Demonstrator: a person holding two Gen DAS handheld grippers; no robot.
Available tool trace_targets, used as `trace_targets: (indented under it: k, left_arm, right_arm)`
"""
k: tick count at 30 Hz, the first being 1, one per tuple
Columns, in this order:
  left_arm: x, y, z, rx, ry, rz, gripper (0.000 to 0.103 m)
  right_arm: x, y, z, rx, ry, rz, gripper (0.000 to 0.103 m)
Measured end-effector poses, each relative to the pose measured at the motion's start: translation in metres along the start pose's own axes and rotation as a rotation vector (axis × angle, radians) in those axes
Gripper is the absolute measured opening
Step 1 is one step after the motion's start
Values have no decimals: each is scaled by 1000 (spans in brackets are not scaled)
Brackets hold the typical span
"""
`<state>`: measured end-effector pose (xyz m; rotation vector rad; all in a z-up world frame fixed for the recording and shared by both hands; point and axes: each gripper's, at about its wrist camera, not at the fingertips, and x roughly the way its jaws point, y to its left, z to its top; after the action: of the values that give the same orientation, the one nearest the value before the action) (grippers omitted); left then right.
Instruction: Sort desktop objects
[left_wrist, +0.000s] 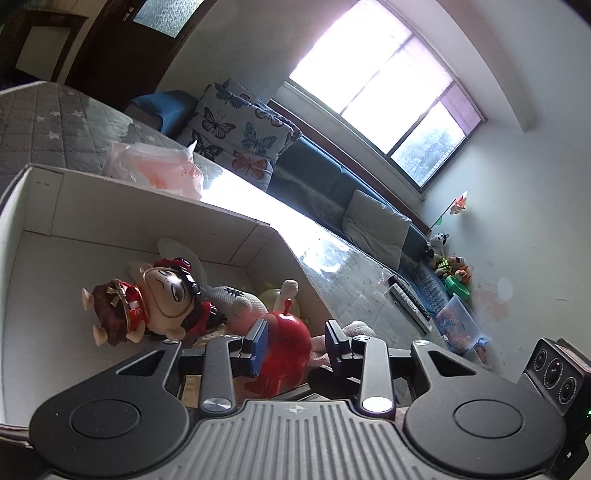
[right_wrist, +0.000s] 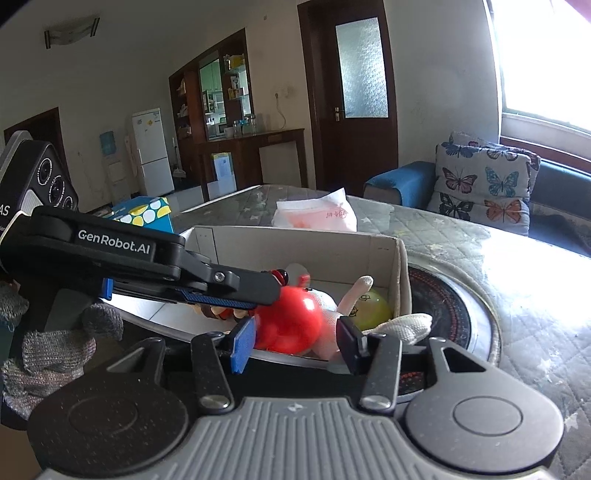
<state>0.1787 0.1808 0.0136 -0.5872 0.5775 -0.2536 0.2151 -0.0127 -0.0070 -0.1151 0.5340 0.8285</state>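
Placement step: left gripper (left_wrist: 295, 341) and right gripper (right_wrist: 297, 341) fingers both stand released around the red apple (left_wrist: 282, 349) at the near edge of the white box (left_wrist: 110, 210); next, withdraw clear.

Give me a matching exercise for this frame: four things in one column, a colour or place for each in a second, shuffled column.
Things:
1. apple
2. doll
3. plastic bag
4. balloon

Descriptions:
A. yellow-green, in the box's corner
B. on the table beyond the box
C. glossy red, nearest both grippers
D. lying in the box, red and brown dress

Pairs: 1-C, 2-D, 3-B, 4-A
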Motion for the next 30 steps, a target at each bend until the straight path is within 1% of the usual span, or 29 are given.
trace_targets:
  k: [2, 6, 8, 11, 15, 17, 19, 25, 30]
  left_arm:
    - [-5, -3, -1, 12, -7, 10, 36]
    - [-13, -13, -7, 42, -10, 43, 36]
    - [-18, -18, -12, 64, -6, 57, 36]
    - [-24, -26, -20, 102, 0, 81, 36]
    - [-29, -34, -33, 135, 29, 114, 37]
    - [-32, -38, -40, 156, 39, 141, 37]
    - [-34, -41, -45, 178, 41, 167, 38]
    - [-36, -41, -58, 200, 65, 228, 38]
    - [-38, -38, -66, 206, 79, 299, 38]
  right_arm:
    - [-5, 0, -1, 0, -7, -3, 57]
    - [-18, 2, -4, -4, -17, -14, 62]
    - [-23, 2, -6, -3, -20, -16, 70]
    - [-31, 3, -13, 4, -19, -25, 77]
    - [-37, 4, -23, 32, -5, -27, 82]
    - [-39, 6, -28, 41, 0, -27, 87]
    - [-41, 8, -31, 47, 3, -28, 87]
    - [-46, 17, -41, 59, 21, -44, 98]
    - [-46, 25, -48, 67, 46, -59, 101]
